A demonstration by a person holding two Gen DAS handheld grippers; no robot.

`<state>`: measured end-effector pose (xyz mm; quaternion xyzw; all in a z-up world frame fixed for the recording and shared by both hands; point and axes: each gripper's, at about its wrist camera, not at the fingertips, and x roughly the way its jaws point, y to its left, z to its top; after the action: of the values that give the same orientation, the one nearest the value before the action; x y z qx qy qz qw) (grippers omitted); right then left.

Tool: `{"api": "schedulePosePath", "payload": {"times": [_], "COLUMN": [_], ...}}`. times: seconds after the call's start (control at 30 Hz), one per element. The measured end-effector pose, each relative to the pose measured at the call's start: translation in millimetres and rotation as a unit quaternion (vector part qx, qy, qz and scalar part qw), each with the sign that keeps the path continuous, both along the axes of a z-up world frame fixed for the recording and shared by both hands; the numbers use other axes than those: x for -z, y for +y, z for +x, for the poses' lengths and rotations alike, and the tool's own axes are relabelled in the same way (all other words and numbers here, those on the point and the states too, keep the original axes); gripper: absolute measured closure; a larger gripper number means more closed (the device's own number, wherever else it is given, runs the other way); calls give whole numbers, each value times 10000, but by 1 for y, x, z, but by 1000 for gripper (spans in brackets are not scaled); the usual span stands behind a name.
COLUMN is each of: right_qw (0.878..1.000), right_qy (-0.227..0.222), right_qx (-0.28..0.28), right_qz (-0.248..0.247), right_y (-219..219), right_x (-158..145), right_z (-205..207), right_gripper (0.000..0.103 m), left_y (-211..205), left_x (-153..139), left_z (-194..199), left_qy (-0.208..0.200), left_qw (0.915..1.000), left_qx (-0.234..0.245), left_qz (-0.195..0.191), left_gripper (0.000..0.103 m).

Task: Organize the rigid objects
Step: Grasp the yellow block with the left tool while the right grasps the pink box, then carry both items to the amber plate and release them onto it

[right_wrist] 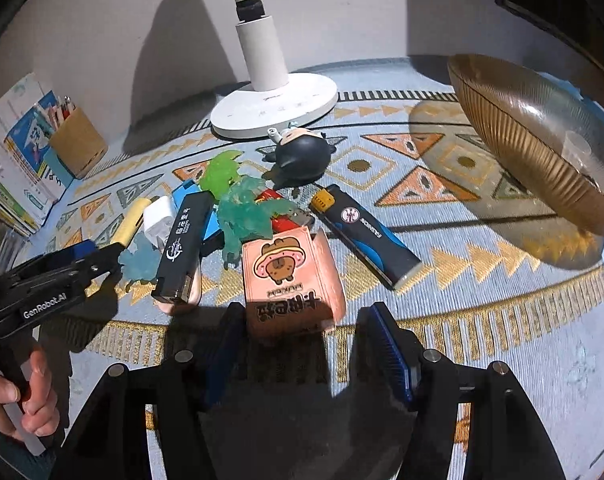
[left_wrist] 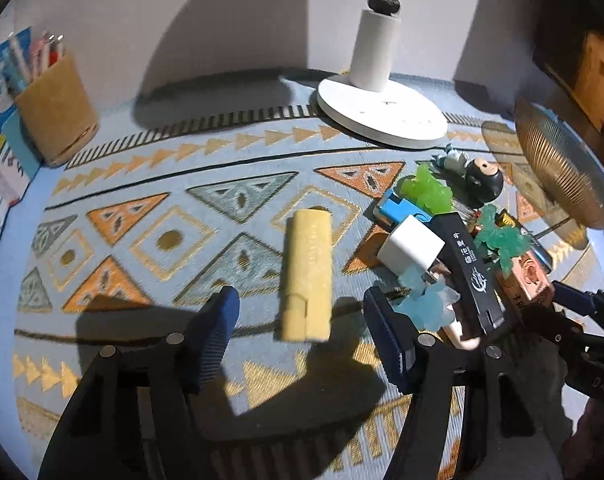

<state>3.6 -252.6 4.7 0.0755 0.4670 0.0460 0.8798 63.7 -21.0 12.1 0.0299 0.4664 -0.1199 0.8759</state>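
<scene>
Nearest the left wrist camera, the left gripper (left_wrist: 298, 312) stands spread wide, its fingers either side of the near end of a yellow case (left_wrist: 308, 272) lying on the patterned cloth (left_wrist: 142, 216). The right gripper (right_wrist: 302, 328), likewise spread, flanks a pink box (right_wrist: 290, 276). Beyond lie a black lighter (right_wrist: 368, 236), green figures (right_wrist: 222, 174), a black figurine (right_wrist: 300, 156) and a lamp base (right_wrist: 274, 106).

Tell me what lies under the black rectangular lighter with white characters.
The black lighter rests across a blue lighter, and its near end sits on a pale pink object. A white charger block sits beside it. How far these run beneath it is covered.
</scene>
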Motion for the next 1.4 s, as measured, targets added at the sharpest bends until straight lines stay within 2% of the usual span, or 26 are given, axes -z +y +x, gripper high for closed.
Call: {"api": "schedulePosePath", "payload": {"times": [0.17,0.23,0.27,0.3,0.33,0.43,0.57,0.63,0.9,1.03,1.1,1.13,1.23,1.3,1.37,1.4], "right_qw": [9993,9988,9983,9978,9972,9968,9951,9943,9953,9953,9945,9938,9924,9923,9918,9925], "right_qy": [-46,-114,-160,-186,-208,-200,-17,24,33,14,22,13,-77,-111,-160,-186], "right_qx": [-181,-188,-258,-313,-362,-604,-972,-1037,-961,-928,-939,-955,-944,-940,-1012,-1076], "right_qz": [-335,-438,-494,-553,-616,-477,169,229,146,-286,-474,-573,-782,-796,-764,-556], "right_y": [10,14,18,21,24,27,17,12,-18,-12,-7,-4,2,3,5,3], "right_x": [3,4,4,4,3,3,1,2,0,5,5,5,6,6,4,2], "right_z": [8,9,9,9,8,4,-12,-21,-57,-60,-60,-61,-62,-62,-64,-66], "right_gripper": [41,53,60,62,62,62,62,62,62,62,60,60,60,62,62,62], "left_y": [2,-1,-3,-4,-5,-5,0,4,10,2,0,-1,-10,-15,-15,-14], "left_x": [2,3,3,3,3,1,-4,-6,-6,1,0,0,2,1,-3,-9], "left_z": [9,9,8,7,5,-1,-19,-28,-69,-73,-70,-69,-66,-66,-67,-70], "left_qy": [0,-81,-130,-166,-168,-149,-157,-203,-135,-119,-65,-57,-170,-236,-248,-325], "left_qw": [9999,10000,9999,9998,9998,9997,9994,9994,9995,9998,9998,9997,9996,9992,9994,9993], "left_qx": [-59,-42,-31,-14,57,163,184,126,134,146,162,181,202,199,196,153], "left_qz": [-89,-17,32,68,46,-82,-253,-251,-254,-6,-112,-139,108,255,160,101], "left_gripper": [49,55,62,78,82,82,82,82,82,81,68,68,69,82,82,82]}}
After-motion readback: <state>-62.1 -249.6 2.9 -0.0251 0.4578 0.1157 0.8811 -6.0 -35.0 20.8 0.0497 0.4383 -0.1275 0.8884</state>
